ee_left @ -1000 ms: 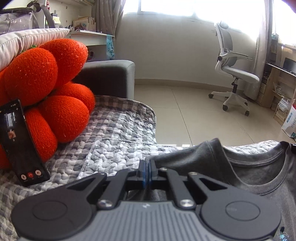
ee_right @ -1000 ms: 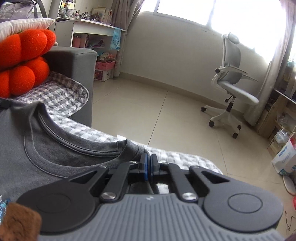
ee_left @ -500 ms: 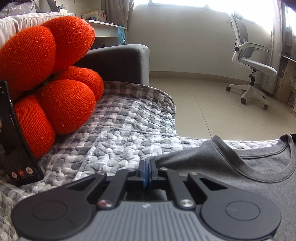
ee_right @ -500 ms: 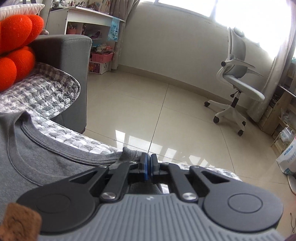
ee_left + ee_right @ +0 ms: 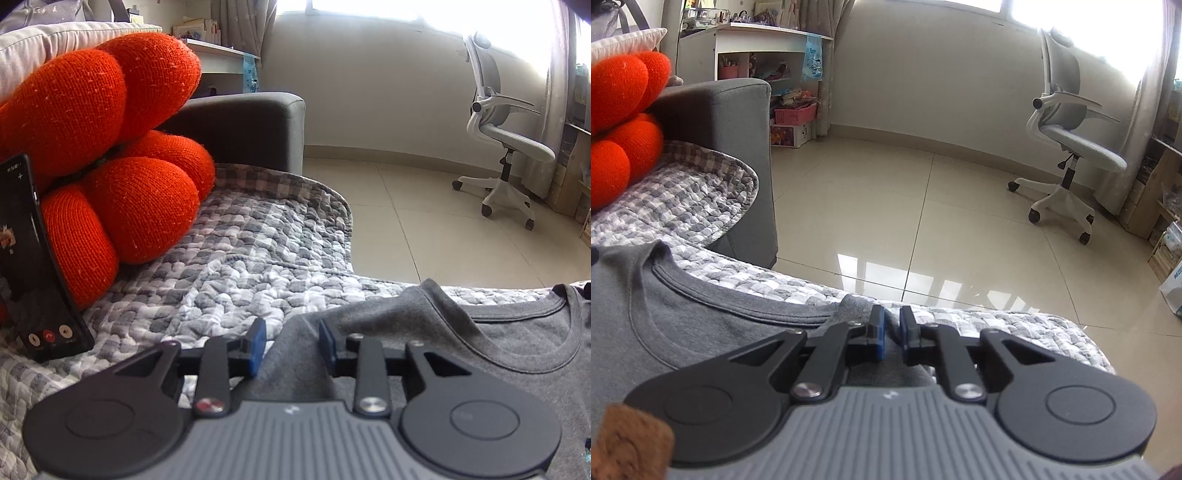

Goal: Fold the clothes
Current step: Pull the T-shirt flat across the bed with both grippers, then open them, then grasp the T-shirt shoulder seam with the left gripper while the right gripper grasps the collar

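Now I have both sets of jaws just parting. My left gripper (image 5: 291, 345) stands released, a ridge of the grey T-shirt (image 5: 517, 354) loose between its pads; my right gripper (image 5: 891, 334) is barely apart, cloth between, no longer pinched as far as I can tell. The shirt lies at the checked quilt's (image 5: 240, 258) front edge, neckline toward the floor. Beyond, the orange cushion (image 5: 122, 162) props a phone (image 5: 33, 266). I judge this fold laid, with more folds left.
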Demonstrator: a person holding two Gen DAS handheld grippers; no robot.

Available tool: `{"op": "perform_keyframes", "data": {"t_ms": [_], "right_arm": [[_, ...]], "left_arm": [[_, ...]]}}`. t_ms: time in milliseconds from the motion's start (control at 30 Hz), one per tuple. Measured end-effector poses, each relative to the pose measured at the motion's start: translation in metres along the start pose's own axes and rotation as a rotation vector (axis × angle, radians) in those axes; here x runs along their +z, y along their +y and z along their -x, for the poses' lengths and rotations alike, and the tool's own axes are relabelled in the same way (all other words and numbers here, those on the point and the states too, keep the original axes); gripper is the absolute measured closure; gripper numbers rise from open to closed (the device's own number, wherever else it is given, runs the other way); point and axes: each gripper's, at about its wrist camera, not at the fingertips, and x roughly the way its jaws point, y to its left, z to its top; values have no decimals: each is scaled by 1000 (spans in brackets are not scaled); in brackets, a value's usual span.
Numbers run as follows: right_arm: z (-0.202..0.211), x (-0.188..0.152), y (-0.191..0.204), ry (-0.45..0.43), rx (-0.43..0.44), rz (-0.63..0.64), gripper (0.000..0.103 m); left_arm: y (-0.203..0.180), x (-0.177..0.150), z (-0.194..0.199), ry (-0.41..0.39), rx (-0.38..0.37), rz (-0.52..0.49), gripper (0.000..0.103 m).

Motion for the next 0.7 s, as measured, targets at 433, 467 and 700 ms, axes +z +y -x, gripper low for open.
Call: {"op": "perform_keyframes", "data": {"t_ms": [433, 467, 700], "right_arm": [[70, -17, -19, 35, 33, -96, 56], [73, -18, -22, 39, 28, -97, 56], [81, -26, -52, 54, -19, -122, 56]], "left_arm": [[24, 4, 67, 92, -53, 33, 55], [28, 4, 70, 100, -53, 37, 54], [44, 8, 58, 150, -48, 32, 54]]}}
